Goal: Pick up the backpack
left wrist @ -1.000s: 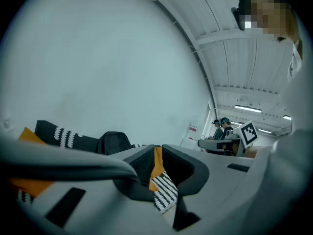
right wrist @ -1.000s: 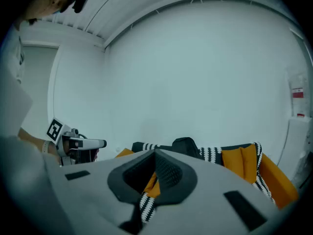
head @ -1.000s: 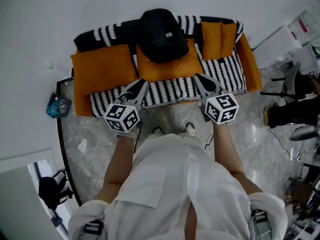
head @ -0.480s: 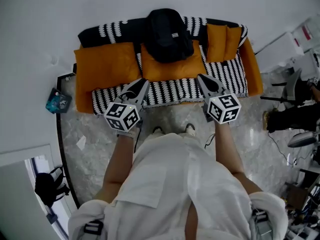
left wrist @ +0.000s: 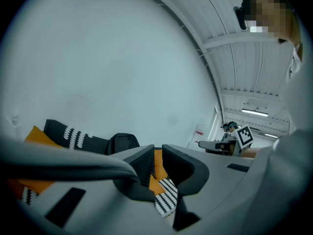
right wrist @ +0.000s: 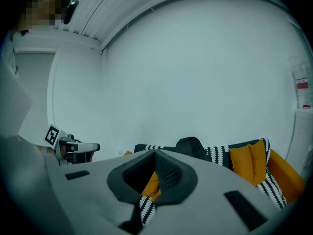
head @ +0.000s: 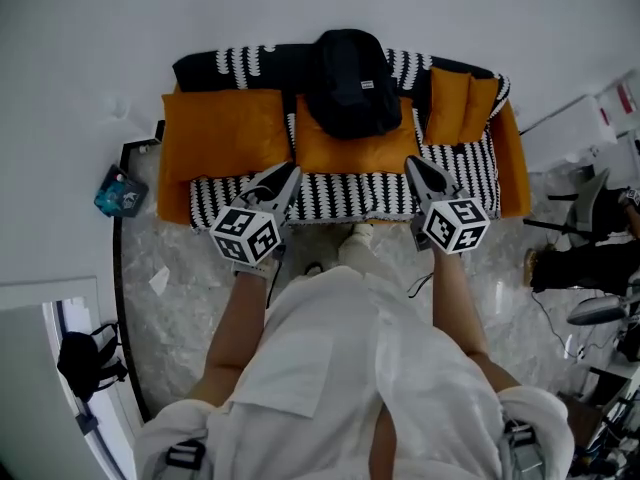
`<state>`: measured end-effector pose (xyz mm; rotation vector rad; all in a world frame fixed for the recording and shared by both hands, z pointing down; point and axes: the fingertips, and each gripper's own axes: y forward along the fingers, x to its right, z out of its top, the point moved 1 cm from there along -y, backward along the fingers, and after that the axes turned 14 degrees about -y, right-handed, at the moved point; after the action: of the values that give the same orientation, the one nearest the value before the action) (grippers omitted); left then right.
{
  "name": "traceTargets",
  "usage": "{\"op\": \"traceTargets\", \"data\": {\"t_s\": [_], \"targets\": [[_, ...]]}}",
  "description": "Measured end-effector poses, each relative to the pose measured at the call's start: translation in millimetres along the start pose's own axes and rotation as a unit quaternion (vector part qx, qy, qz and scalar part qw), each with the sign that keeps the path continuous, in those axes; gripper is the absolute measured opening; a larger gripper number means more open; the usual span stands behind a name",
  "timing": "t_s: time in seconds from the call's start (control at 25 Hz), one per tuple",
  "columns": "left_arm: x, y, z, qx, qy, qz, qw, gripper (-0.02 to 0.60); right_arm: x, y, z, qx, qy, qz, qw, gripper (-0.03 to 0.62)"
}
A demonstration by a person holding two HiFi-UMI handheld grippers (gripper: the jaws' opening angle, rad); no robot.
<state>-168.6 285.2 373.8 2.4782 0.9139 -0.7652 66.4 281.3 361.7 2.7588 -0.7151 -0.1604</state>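
Approach to the grasp. The black backpack (head: 352, 83) leans on the back of the sofa (head: 340, 196), centre, well apart from both grippers. The left gripper (head: 289, 171) has its jaws a slit apart, empty. The right gripper (head: 415, 162) has its jaws together, empty. Best practice is probably to open wide and take a strap or the top edge, not the bulky body. The white label (head: 366, 84) is too small to read.

— Where is the black fabric backpack (head: 350, 83)?
— In the middle of the black-and-white patterned sofa (head: 340, 196), against the backrest, on top of an orange square cushion (head: 345, 153).
— What is beside it?
— A larger orange cushion (head: 225, 133) lies to its left and two upright orange cushions (head: 460, 106) to its right. The left gripper (head: 290, 169) and right gripper (head: 414, 162) are over the seat's front edge, apart from the backpack.
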Motion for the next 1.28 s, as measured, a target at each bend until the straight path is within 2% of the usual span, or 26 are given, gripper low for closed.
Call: {"op": "traceTargets", "data": {"t_s": [0.28,0.64,0.96,1.28], "targets": [[-21.4,51.7,7.2,-0.020,-0.001,0.018,0.9996,0.064,42.9,62.1,-11.3,-0.005,0.009,0.024,1.000,0.018],[-47.3,173.9,28.7,-0.058,-0.012,0.032,0.9977,0.064,138.5,150.7,-24.1,-0.024,0.039,0.048,0.998,0.018],[-74.6,263.4,56.1,-0.060,-0.024,0.049,0.9967,0.064,191.6,217.6,-24.7,-0.044,0.028,0.088,0.995,0.018],[-102.6,308.2,71.6,-0.057,-0.038,0.083,0.9942,0.065,219.5,282.8,-25.3,-0.064,0.015,0.141,0.988,0.020]]}}
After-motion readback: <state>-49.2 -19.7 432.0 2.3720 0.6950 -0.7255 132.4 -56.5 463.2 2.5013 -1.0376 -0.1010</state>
